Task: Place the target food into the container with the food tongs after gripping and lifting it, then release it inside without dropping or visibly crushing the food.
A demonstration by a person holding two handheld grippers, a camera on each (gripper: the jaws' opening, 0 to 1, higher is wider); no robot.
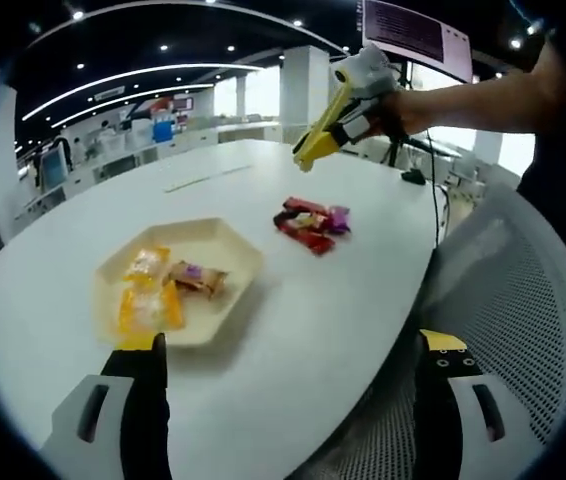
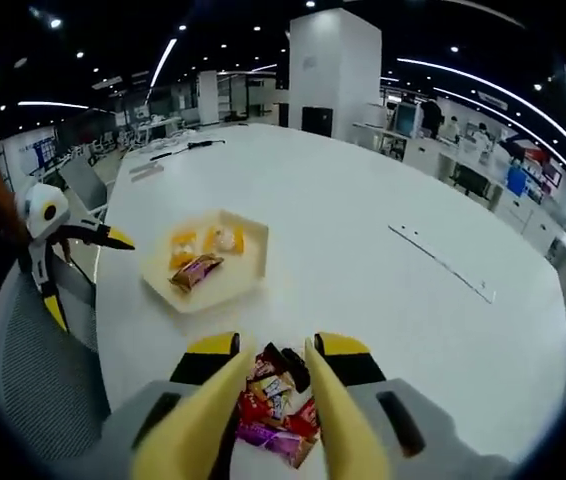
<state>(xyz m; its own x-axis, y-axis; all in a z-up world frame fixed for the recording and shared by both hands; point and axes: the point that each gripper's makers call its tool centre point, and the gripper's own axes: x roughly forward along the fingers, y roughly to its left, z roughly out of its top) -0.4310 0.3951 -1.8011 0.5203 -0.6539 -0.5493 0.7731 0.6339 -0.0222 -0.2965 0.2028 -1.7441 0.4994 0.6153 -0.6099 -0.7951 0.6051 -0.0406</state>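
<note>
Several glossy red-wrapped snacks (image 2: pixel 278 405), heaped

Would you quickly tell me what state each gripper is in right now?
Left gripper: open wide, holding nothing, at the table edge near the tray.
Right gripper: open, holding nothing, poised above the pile of wrapped snacks.

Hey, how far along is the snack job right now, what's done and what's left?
Done: three wrapped snacks already lie in the cream hexagonal tray. In hand: the right tongs hover open over the pile of red and purple wrapped snacks, nothing gripped yet. The left tongs are open beside the tray. Left: grip, lift, carry to the tray, release.
</note>
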